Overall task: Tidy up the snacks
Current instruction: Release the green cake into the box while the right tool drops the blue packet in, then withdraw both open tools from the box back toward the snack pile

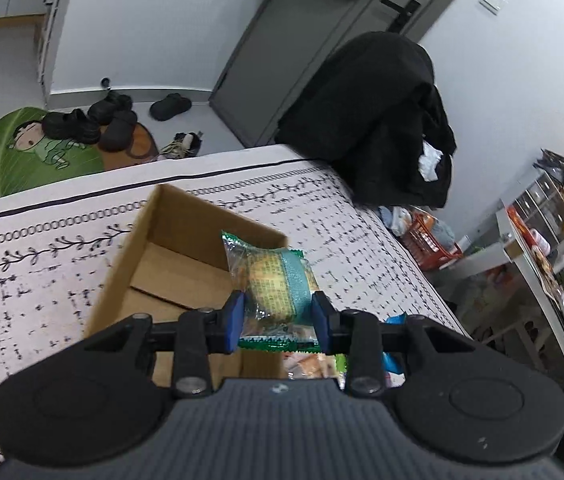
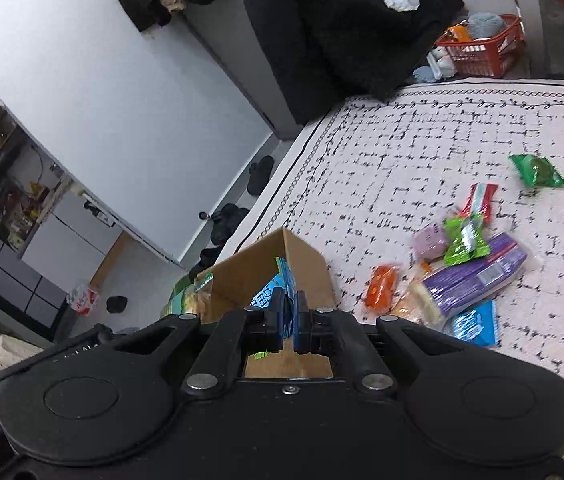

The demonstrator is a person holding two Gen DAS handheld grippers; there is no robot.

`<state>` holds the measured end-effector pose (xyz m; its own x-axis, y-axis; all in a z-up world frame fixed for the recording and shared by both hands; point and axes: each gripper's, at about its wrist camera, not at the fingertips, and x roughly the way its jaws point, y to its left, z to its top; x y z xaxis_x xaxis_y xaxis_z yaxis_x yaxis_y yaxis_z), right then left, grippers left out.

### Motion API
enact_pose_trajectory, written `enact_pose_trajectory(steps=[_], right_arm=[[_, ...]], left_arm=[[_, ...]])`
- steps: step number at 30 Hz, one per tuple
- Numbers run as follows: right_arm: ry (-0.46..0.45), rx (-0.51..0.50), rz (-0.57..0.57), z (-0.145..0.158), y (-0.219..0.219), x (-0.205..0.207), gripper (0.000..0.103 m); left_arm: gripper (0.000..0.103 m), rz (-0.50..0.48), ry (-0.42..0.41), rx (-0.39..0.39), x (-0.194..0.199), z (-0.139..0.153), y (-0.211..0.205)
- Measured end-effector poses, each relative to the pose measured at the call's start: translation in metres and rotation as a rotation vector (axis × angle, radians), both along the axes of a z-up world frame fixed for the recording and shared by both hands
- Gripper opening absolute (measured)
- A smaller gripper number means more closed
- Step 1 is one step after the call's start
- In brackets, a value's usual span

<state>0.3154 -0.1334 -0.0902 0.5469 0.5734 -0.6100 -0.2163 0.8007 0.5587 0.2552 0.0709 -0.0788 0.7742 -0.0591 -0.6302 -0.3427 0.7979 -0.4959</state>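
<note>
Left gripper (image 1: 278, 316): closed on a green-edged snack packet (image 1: 272, 280), which is pinched across its width between the blue pads; a yellowish cake is seen through the clear wrap.
Packet axis: the long axis is run away from the gripper toward 12 o'clock, slightly tilted toward 11.
Cardboard box (image 1: 150, 240): stood open on the patterned bed cover (image 1: 22, 272); in the left wrist view its opening is found at 10 to 11 o'clock from the held packet, just beside and below it.
Key relation: the packet's far end is held over the box's near-right rim, so a short carry toward 10 o'clock is judged to be needed before release.
Right gripper (image 2: 289, 322): nearly shut, with a thin blue packet (image 2: 272, 294) pinched between the pads.
Right-side relation: the box (image 2: 301, 268) is seen directly ahead at 12 o'clock, its opening just beyond the fingertips.
Loose snacks (image 2: 469, 264): scattered on the bed at 2 to 3 o'clock of the right gripper, well apart from the box.
Nearer hand: both are judged close to the box.
</note>
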Motion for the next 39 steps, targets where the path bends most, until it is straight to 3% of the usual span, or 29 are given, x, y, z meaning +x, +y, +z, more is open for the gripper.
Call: enact_pose_trajectory(steps=[3, 5, 11, 17, 23, 29, 34, 36, 39], right_arm=[[0.012, -0.028, 0.006, -0.005, 0.011, -0.004, 0.004], [0.007, -0.050, 0.012, -0.007, 0.019, -0.006, 0.004], [0.011, -0.074, -0.005, -0.011, 0.032, -0.010, 0.004], [0.015, -0.099, -0.029, -0.012, 0.038, -0.010, 0.004], [0.028, -0.099, -0.017, -0.017, 0.052, -0.009, 0.004], [0.048, -0.110, 0.020, -0.021, 0.062, -0.006, 0.011], [0.036, -0.113, -0.004, -0.017, 0.045, -0.008, 0.040], [0.024, -0.122, -0.014, -0.015, 0.035, -0.009, 0.047], [0.010, -0.140, -0.027, -0.014, 0.021, -0.009, 0.054]], left_arm=[[0.033, 0.012, -0.005, -0.017, -0.005, -0.003, 0.012], [0.023, 0.020, -0.008, -0.028, -0.008, -0.006, 0.019], [0.018, 0.039, -0.002, -0.089, -0.014, -0.018, 0.036], [0.018, 0.045, 0.027, -0.107, -0.019, -0.029, 0.048], [0.023, 0.118, 0.041, -0.130, -0.026, -0.026, 0.073], [0.038, 0.150, 0.039, -0.121, -0.029, -0.024, 0.085], [0.059, 0.156, 0.050, -0.116, -0.025, -0.022, 0.083], [0.070, 0.152, 0.058, -0.108, -0.024, -0.021, 0.080], [0.074, 0.154, 0.071, -0.080, -0.020, -0.020, 0.073]])
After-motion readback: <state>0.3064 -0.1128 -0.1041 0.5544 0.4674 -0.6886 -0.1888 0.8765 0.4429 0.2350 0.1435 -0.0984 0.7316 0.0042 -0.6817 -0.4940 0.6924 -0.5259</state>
